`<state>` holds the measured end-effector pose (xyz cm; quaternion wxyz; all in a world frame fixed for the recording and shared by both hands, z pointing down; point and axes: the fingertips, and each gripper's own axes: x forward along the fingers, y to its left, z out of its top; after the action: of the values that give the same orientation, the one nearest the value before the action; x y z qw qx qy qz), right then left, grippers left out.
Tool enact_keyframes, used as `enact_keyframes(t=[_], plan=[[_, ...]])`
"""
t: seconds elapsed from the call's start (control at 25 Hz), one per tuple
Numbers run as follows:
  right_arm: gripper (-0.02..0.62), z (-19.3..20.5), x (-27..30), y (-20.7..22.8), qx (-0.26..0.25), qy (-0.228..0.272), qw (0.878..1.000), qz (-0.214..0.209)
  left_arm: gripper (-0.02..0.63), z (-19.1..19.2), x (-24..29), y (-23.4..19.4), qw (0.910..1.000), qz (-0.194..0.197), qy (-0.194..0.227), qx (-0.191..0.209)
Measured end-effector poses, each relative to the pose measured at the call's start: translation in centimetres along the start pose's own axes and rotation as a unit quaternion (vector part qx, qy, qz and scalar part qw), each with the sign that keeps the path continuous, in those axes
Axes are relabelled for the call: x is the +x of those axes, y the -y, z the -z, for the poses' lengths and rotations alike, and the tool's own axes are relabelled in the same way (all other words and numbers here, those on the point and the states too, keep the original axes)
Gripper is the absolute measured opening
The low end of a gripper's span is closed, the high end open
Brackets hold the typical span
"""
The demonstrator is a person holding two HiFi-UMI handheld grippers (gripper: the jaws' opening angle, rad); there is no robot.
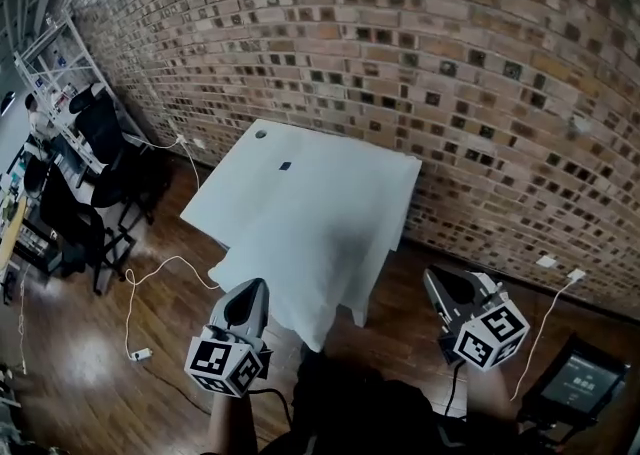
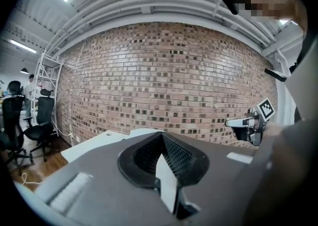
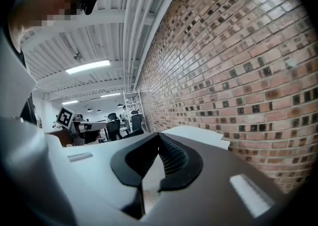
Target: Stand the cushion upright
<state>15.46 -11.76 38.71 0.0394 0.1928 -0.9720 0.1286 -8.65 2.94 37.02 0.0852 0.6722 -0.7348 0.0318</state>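
the cushion, white and broad, lies flat on the white worktop, with its near edge and corners drooping over the side of the worktop closest to the person. it isn't standing; its far edge runs close along the brick wall. a small dark square sits on the bare part of the worktop beside the cushion, and a round hole shows near the worktop's far left corner. the left tool hangs just short of the cushion's near left corner, apart from it, jaws pressed together with nothing between them; its own view shows the two ribbed pads meeting along one line. the right tool is off to the cushion's right, well clear of it, jaws likewise closed and empty, pointing along the wall. both tools sit about level. below them is a wooden floor, where a white cable trails out from the wall to a plug block. farther left stand black office chairs and a white shelving rack.
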Motion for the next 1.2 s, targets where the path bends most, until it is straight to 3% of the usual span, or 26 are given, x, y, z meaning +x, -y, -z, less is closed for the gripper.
enact_keyframes(t=[0.2, 0.64, 0.84, 1.04, 1.2], plan=[[0.006, -0.4, 3.7, -0.4, -0.008, 0.0, 1.0, 0.017, 0.009, -0.5, 2.6, -4.2, 0.9997, 0.022, -0.008, 0.004], [0.009, -2.1, 11.4, -1.6, 0.001, 0.009, 0.995, 0.095, 0.009, -2.4, 7.9, -15.4, 0.996, 0.083, -0.031, 0.009], [0.051, -1.8, 13.6, -2.2, 0.01, 0.002, 0.99, 0.143, 0.009, -2.0, 11.3, -19.2, 0.9926, 0.11, -0.051, 0.005], [0.052, -1.6, 16.3, -2.3, 0.019, 0.002, 0.987, 0.161, 0.009, -2.1, 14.6, -22.2, 0.9892, 0.136, -0.053, 0.003], [0.052, 0.3, 16.9, -1.6, 0.034, -0.019, 0.982, 0.183, 0.009, -1.0, 17.3, -22.1, 0.9839, 0.163, -0.074, 0.0]])
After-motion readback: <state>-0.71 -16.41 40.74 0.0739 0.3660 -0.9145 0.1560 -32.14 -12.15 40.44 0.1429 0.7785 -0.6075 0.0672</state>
